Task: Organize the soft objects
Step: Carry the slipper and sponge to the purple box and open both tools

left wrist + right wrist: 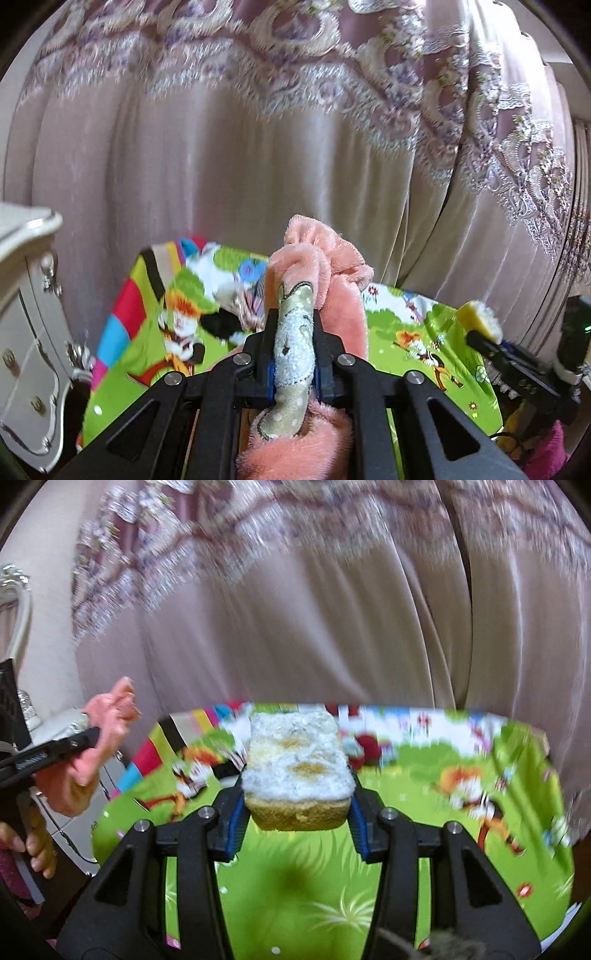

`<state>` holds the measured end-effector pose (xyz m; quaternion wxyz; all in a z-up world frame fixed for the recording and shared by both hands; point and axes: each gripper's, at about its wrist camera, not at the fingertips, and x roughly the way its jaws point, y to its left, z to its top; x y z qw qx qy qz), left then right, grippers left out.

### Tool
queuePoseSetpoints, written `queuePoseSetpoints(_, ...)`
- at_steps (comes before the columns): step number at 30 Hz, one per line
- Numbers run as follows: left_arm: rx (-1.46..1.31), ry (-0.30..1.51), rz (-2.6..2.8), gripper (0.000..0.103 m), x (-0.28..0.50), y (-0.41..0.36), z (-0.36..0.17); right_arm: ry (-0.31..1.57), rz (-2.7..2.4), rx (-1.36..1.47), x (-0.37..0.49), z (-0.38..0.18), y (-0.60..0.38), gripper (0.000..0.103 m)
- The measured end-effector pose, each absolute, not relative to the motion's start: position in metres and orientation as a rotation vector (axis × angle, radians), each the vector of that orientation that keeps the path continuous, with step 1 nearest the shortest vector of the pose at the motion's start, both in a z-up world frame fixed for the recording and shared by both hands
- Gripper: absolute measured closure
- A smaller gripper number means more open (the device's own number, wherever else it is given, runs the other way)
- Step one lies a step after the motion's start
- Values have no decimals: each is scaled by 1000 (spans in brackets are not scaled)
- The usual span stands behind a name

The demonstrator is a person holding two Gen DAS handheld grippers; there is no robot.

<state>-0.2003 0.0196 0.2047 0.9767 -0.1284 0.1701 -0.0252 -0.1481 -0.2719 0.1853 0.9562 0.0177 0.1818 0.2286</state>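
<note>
My left gripper [295,317] is shut on a pink plush cloth [328,266] with a pale patterned patch, held up above the colourful cartoon mat [155,354]. It also shows in the right wrist view [96,738] at the left. My right gripper [297,794] is shut on a yellow sponge [297,764] with a white fuzzy top, held above the mat [295,878]. The sponge also shows in the left wrist view [480,319] at the right.
A pink curtain with lace trim [240,166] hangs behind the mat. A white dresser with knobs [33,332] stands at the left. Small dark and striped items [236,314] lie on the mat beyond the cloth.
</note>
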Motion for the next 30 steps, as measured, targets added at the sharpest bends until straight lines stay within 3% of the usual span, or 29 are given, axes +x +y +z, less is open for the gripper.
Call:
queuePoseSetpoints(18, -41, 106, -80, 88, -247, -39, 283, 78, 436, -70, -241, 282, -289, 52)
queuePoseSetpoints(30, 87, 85, -273, 88, -263, -121, 287, 44, 307, -196, -284, 282, -336, 51)
